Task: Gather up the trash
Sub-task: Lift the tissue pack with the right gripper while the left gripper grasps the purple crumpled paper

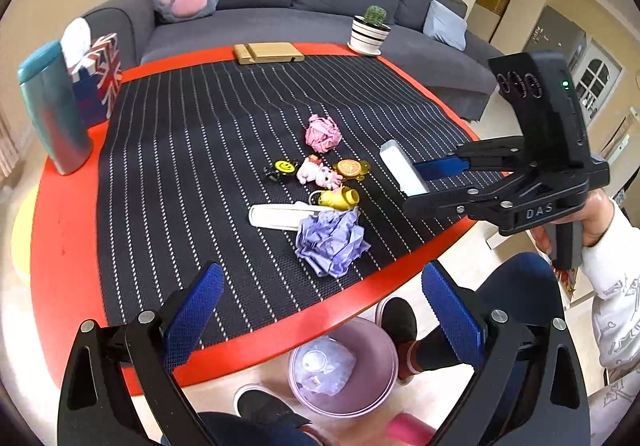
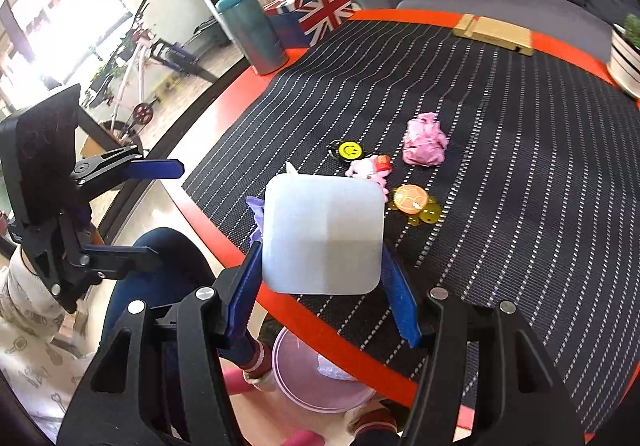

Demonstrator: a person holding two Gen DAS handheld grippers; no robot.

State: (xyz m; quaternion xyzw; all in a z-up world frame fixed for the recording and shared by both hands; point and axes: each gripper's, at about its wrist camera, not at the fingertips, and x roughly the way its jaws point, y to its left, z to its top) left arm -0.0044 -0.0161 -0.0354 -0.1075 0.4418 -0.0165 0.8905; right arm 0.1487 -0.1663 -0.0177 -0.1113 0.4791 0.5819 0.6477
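My right gripper (image 2: 322,278) is shut on a white square box (image 2: 324,234) and holds it above the table's near edge; the box also shows in the left wrist view (image 1: 404,168). My left gripper (image 1: 324,306) is open and empty over the table edge, above a purple trash bin (image 1: 344,366) on the floor with plastic wrap inside. On the striped mat lie a crumpled purple paper (image 1: 330,240), a crumpled pink paper (image 1: 322,134) and a flat white item (image 1: 280,216).
Keychain toys sit mid-mat: a smiley (image 1: 283,167), a pink pig (image 1: 318,172), an orange turtle (image 1: 352,168), a yellow charm (image 1: 340,198). A teal bottle (image 1: 54,110), a flag tissue box (image 1: 98,78), a wooden stand (image 1: 268,53) and a cactus pot (image 1: 370,30) line the far edge.
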